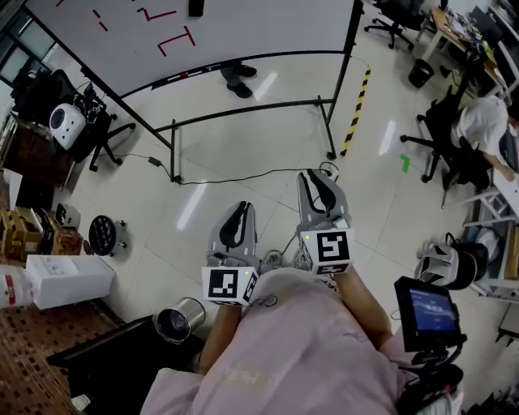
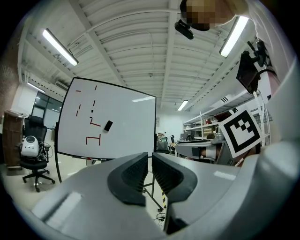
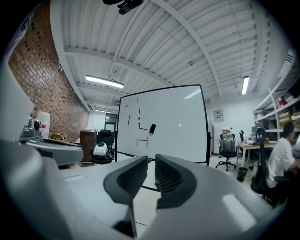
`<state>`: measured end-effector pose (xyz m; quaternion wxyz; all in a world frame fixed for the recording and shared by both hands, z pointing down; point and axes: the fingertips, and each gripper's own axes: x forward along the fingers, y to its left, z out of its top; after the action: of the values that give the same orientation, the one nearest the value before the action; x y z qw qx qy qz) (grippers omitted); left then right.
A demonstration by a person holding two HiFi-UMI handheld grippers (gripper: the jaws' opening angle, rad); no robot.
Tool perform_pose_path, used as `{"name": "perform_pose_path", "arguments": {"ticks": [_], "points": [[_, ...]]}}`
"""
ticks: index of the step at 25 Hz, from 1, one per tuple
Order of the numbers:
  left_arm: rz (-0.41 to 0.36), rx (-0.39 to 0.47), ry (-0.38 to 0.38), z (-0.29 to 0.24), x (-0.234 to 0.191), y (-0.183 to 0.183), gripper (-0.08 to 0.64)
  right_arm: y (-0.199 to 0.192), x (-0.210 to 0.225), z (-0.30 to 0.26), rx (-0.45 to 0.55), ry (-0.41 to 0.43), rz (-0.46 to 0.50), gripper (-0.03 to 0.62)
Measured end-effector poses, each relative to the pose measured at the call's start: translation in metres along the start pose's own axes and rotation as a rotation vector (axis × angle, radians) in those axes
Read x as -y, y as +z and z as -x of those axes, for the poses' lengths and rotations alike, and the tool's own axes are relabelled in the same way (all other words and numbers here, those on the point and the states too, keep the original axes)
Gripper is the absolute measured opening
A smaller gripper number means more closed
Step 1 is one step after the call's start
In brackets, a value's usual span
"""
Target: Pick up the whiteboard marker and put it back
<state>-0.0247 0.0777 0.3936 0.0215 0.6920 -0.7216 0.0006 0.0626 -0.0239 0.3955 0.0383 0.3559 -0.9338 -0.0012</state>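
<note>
A whiteboard (image 1: 243, 32) on a black wheeled stand is ahead of me, with red strokes on it and a black eraser (image 1: 195, 8) stuck to it. I cannot pick out a whiteboard marker for sure; something small, dark and red lies on the board's ledge (image 1: 193, 73). My left gripper (image 1: 241, 208) is held level over the floor, jaws shut with nothing between them (image 2: 150, 161). My right gripper (image 1: 313, 175) is beside it, slightly further forward, with a narrow gap between its empty jaws (image 3: 151, 166). Both point toward the whiteboard (image 2: 122, 126) (image 3: 173, 126) from a distance.
A cable (image 1: 243, 174) runs across the floor by the stand's feet. Yellow-black tape (image 1: 357, 109) marks the floor at right. A chair bearing a white robot head (image 1: 66, 123) is at left, a metal bin (image 1: 180, 318) near my feet, and a seated person (image 1: 482, 121) at far right.
</note>
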Motion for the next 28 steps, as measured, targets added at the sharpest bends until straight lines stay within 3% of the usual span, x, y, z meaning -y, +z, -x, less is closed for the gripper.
{"name": "perform_pose_path", "arguments": {"ticks": [28], "points": [[0.011, -0.006, -0.001, -0.008, -0.010, 0.006, 0.020, 0.017, 0.000, -0.008, 0.053, -0.017, 0.000, 0.044]]}}
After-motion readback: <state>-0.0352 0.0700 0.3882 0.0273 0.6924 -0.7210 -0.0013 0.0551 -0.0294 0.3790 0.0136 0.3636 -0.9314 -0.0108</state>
